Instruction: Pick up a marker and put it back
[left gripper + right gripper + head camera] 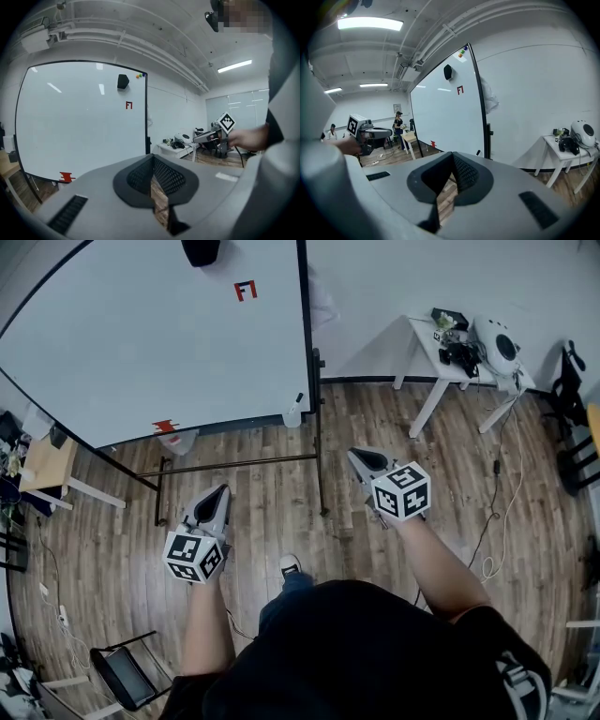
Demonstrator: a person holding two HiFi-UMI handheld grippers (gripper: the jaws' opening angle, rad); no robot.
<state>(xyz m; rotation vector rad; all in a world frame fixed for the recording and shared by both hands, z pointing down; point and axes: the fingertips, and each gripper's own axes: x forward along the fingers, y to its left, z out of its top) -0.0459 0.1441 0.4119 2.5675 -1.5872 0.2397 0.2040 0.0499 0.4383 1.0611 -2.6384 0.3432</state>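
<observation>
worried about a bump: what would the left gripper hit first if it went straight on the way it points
Most likely the whiteboard, low down near its right edge. Nothing shows between it and the left gripper. Depth is unclear, so take this loosely.
</observation>
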